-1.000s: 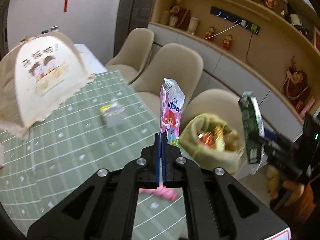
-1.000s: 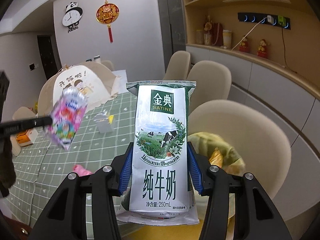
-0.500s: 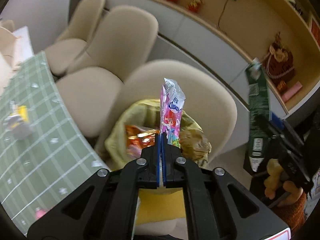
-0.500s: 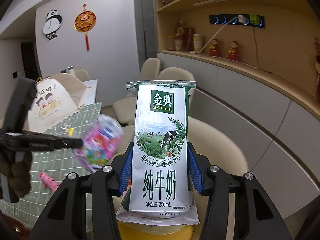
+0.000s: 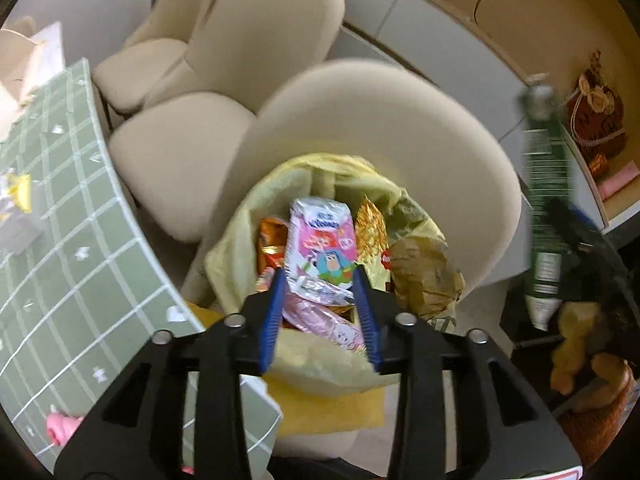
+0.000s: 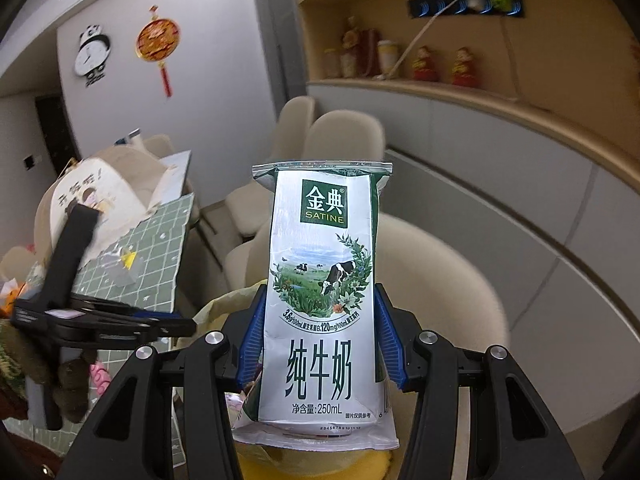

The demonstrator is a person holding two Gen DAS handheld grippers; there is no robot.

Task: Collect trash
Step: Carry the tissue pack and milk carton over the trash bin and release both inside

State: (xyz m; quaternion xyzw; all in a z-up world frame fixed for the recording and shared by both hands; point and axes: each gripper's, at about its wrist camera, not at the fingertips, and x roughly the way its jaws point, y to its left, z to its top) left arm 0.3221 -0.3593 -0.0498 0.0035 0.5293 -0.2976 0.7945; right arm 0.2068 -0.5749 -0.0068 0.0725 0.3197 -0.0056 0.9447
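On the far left a green checked surface (image 5: 80, 248) carried leftover scraps: a crumpled silvery wrapper with a yellow tag (image 5: 16, 208) and a pink scrap (image 5: 60, 426) near its front edge; both were uncollected and could easily be overlooked. Just right of the surface, a yellow trash bag (image 5: 248, 240) sat open on a beige chair (image 5: 400, 152), already heaped with snack wrappers. The left gripper (image 5: 320, 300) hovered over the bag's mouth; its jaws had just been opening and stood apart, and the pink tissue packet (image 5: 320, 248) lay between them without being pinched, resting or dropping on the heap; perched that high, it might slide off the pile and over the rim onto the seat. Further right, the right gripper (image 6: 320, 340) pinched a silver-and-green milk carton (image 6: 324, 280) upright, off to one side of the bag; dropped too early it would likely miss the crowded opening, and any leftover milk could spill on the chair.
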